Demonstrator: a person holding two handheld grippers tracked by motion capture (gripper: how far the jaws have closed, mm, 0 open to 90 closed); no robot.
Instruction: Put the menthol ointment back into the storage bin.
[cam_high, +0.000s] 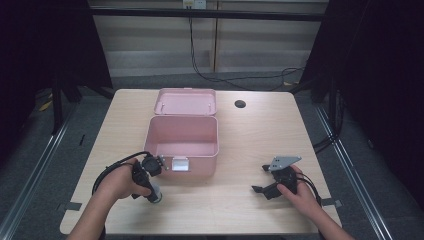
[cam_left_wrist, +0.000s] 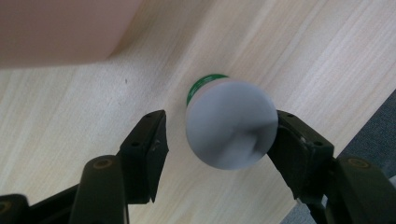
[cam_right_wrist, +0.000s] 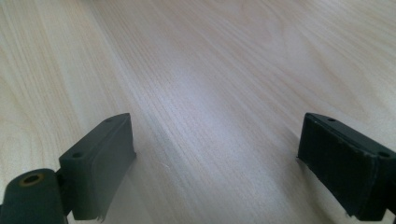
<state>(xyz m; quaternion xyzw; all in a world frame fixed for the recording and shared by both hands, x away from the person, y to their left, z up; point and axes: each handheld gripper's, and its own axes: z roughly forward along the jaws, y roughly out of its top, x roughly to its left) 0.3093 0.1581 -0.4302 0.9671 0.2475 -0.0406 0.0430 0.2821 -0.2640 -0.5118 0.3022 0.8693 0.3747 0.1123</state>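
A small bottle (cam_left_wrist: 231, 123) with a white cap and a green band stands upright on the wooden table (cam_high: 250, 135), just in front of the open pink box (cam_high: 185, 142). My left gripper (cam_left_wrist: 219, 122) points down over it, one jaw on each side of the cap. One pad (cam_left_wrist: 292, 140) lies against the cap's edge, while the other pad (cam_left_wrist: 152, 140) stands a little apart from it. From above, the left gripper (cam_high: 152, 186) and the bottle (cam_high: 156, 196) sit near the table's front left. My right gripper (cam_high: 260, 178) rests open at the front right, its jaws (cam_right_wrist: 217, 126) wide over bare wood.
The pink box's lid (cam_high: 186, 101) lies flat behind it, and a white latch (cam_high: 180, 164) hangs on its front wall. A round cable hole (cam_high: 240, 104) sits at the table's back right. The table's front edge runs close behind both hands.
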